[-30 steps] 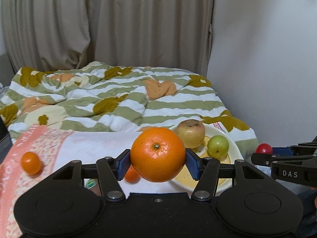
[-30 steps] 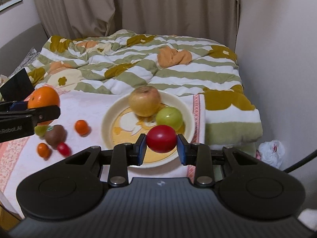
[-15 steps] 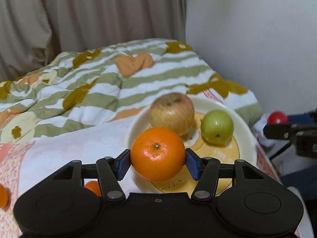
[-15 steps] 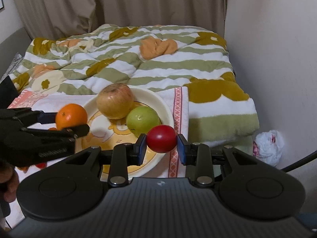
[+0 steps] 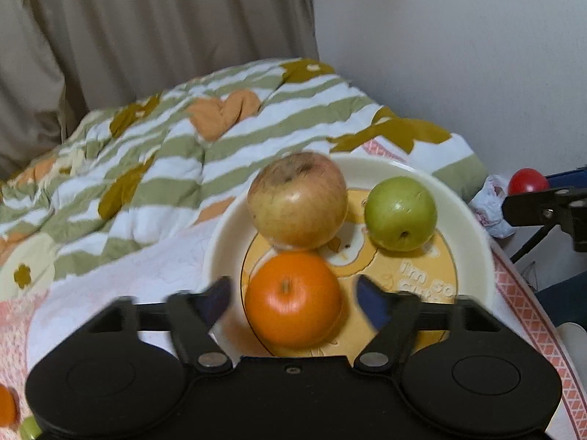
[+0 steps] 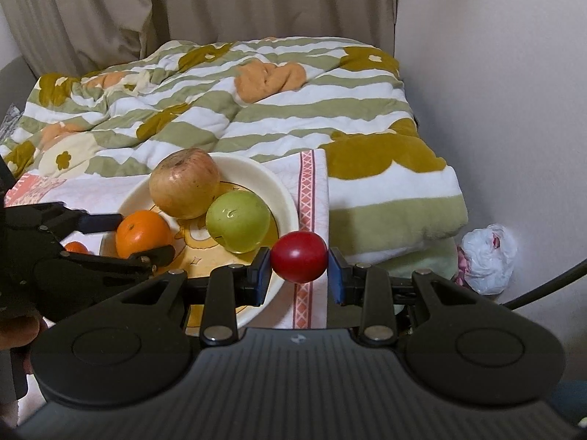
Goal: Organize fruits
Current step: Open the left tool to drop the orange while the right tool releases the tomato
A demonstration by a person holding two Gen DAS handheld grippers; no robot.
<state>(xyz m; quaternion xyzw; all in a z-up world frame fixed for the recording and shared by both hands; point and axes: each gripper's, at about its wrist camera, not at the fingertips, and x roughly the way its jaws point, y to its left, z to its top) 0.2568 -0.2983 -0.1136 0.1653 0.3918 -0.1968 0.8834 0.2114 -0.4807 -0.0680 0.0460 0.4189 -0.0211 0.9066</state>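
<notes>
Left gripper has just spread its jaws; half a second earlier they clamped the orange, which now rests free on the plate, touching the large apple and near the green apple. Placement appears complete. Right gripper remains closed on the red fruit, over the plate's near rim; it is probably next.

Dim warm indoor light, fisheye edges, slight motion blur
</notes>
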